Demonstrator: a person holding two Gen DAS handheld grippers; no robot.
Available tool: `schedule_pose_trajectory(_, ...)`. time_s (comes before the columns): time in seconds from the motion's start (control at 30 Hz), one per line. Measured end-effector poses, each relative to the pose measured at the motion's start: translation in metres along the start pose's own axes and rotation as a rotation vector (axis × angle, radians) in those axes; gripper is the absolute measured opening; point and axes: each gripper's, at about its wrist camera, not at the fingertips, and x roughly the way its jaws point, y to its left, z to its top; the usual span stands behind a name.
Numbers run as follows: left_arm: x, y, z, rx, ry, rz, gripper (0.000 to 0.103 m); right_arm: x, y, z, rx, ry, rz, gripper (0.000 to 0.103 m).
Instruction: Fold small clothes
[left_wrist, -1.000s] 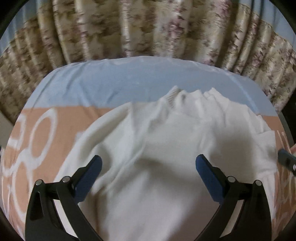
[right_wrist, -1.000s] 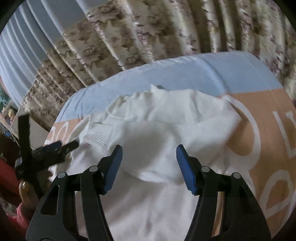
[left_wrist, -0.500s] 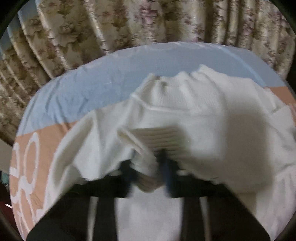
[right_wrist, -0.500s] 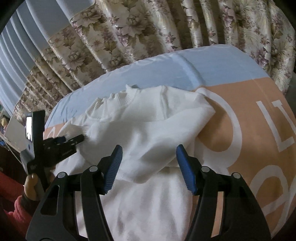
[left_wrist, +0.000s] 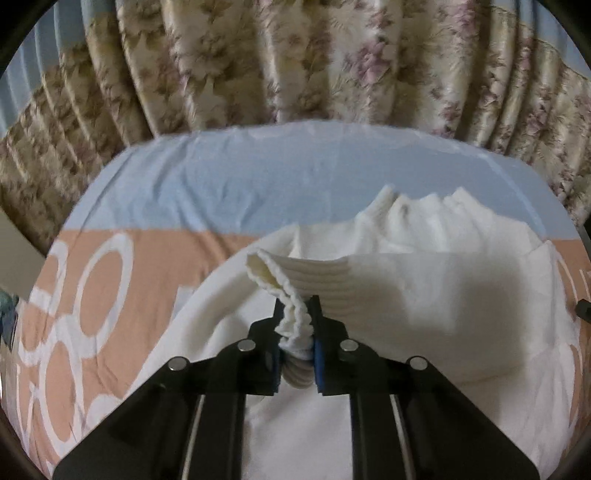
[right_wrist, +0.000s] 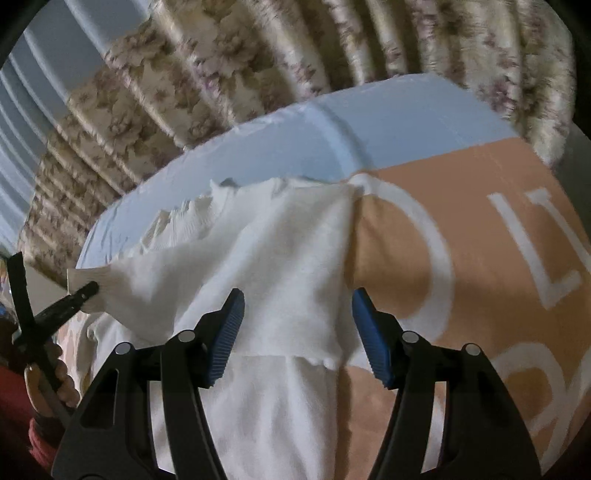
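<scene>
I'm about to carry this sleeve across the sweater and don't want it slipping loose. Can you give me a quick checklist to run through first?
1. Left tool shut on the ribbed cuff: ok, the cuff is bunched between both pads.
2. How deep the grip is: cannot tell, the fabric hides the contact inside the pads.
3. Right tool free to help: ok, it is open, over the sweater, gripping nothing.
4. Sleeve lifted off the body: ok, the right view shows it stretched up toward the left tool.
5. Collar lying flat: not ok, it stands up in ripples at the far edge.
6. Sweater fully on the bed cover: cannot tell, the hem is out of view.
</scene>
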Motion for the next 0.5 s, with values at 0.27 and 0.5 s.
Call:
schedule_pose_trajectory(0.27,0.006,-0.003,-0.014,-0.009,0.016,0.012,0.013,0.033,0.010,0.007,-0.105,0.048,-0.121,0.020)
schedule_pose_trajectory(0.5,0.007,0.006,-0.020,-0.016,0.027,-0.044,0.025,0.011,-0.011,0.007,-0.057,-0.014,-0.137,0.010)
